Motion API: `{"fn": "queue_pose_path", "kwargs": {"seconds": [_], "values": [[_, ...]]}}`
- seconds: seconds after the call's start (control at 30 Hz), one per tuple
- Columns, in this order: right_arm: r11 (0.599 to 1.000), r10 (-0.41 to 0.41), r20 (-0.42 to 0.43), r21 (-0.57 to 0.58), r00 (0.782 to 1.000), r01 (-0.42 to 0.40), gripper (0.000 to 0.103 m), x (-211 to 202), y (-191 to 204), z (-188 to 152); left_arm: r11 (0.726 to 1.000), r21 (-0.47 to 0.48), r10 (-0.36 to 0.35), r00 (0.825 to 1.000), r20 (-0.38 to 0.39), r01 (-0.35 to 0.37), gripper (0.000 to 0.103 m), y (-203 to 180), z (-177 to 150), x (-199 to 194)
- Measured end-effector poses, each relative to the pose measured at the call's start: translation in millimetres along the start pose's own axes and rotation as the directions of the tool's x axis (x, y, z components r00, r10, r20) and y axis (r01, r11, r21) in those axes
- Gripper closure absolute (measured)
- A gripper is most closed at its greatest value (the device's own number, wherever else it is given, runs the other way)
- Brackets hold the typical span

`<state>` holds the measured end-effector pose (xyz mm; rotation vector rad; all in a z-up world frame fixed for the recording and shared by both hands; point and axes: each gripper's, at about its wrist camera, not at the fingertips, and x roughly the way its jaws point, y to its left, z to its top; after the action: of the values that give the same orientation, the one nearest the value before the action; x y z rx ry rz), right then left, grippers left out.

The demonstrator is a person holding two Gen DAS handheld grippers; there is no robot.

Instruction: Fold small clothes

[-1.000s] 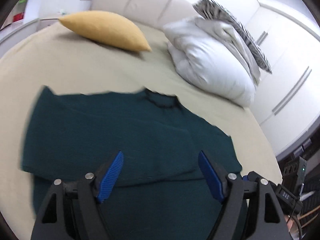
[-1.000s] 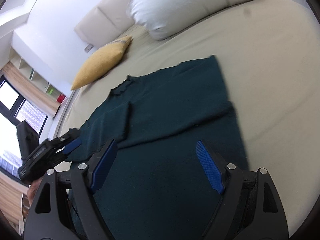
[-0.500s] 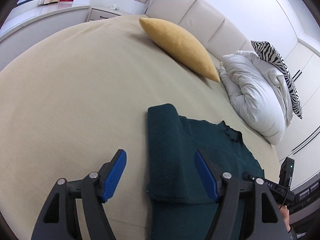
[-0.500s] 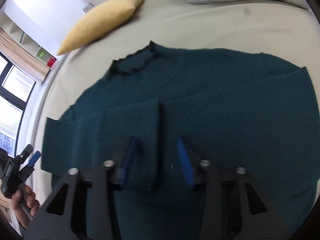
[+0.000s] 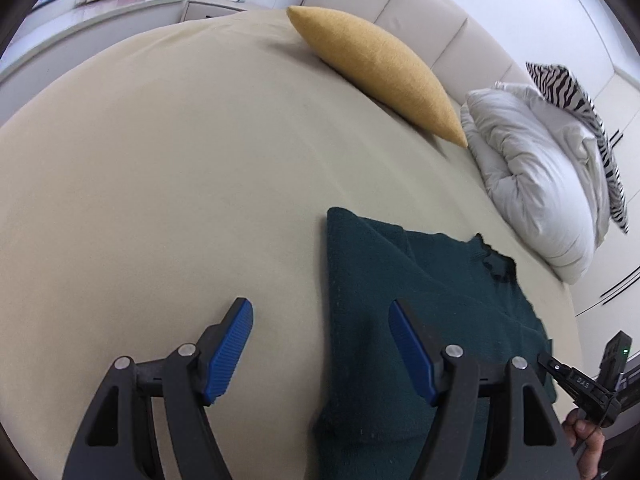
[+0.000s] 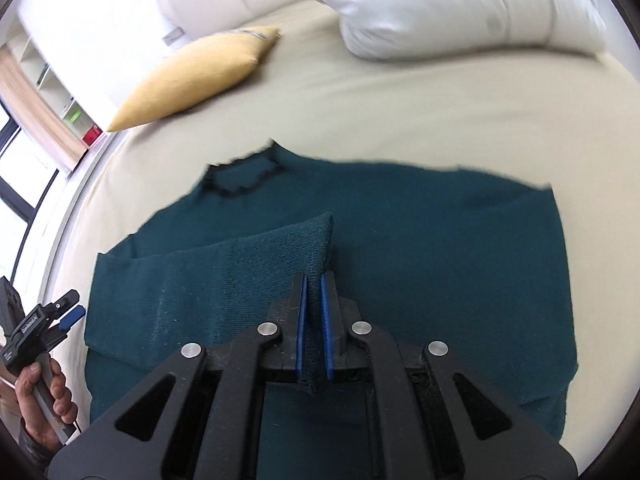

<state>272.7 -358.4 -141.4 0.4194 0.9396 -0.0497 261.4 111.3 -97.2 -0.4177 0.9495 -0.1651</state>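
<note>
A dark teal knit sweater [image 6: 420, 264] lies flat on the beige bed, collar [image 6: 240, 178] toward the pillows. Its left sleeve [image 6: 208, 280] is folded across the body. My right gripper [image 6: 314, 280] is shut on the cuff end of that sleeve and lifts it into a small ridge. My left gripper [image 5: 320, 316] is open and empty, low over the sweater's left folded edge [image 5: 340, 300], one finger over the sheet and one over the knit. It also shows at the left edge of the right wrist view [image 6: 60, 312].
A yellow cushion [image 5: 380, 68] lies at the head of the bed. A white duvet [image 5: 540, 184] and a zebra pillow [image 5: 584, 120] are piled to the right. Bare beige sheet [image 5: 160, 180] spreads left of the sweater. A window and shelves stand beyond the bed's left side.
My right gripper has closed on the folded sleeve's cuff and raised it. My left gripper has swung left to the sweater's edge and stayed open.
</note>
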Motion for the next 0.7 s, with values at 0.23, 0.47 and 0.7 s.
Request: {"fn": "queue_pose_path", "kwargs": {"seconds": [0.23,0.47,0.7], "values": [[1.0,0.006,-0.004,-0.027,1.0,-0.006,0.097,3,-3,-13,0.993,0.1,0.072,0.997,-0.016,-0.07,0.06,-20,16,27],[0.999,-0.012,-0.001,-0.038,1.0,0.012,0.098,1,-7,-17,0.98,0.168,0.107,0.994,-0.001,-0.106,0.095,-31,16,35],[0.998,-0.064,0.081,0.02,0.995,0.062,0.103,-16,-21,-10,0.982,0.165,0.097,0.995,0.009,-0.097,0.096,-21,17,34]]}}
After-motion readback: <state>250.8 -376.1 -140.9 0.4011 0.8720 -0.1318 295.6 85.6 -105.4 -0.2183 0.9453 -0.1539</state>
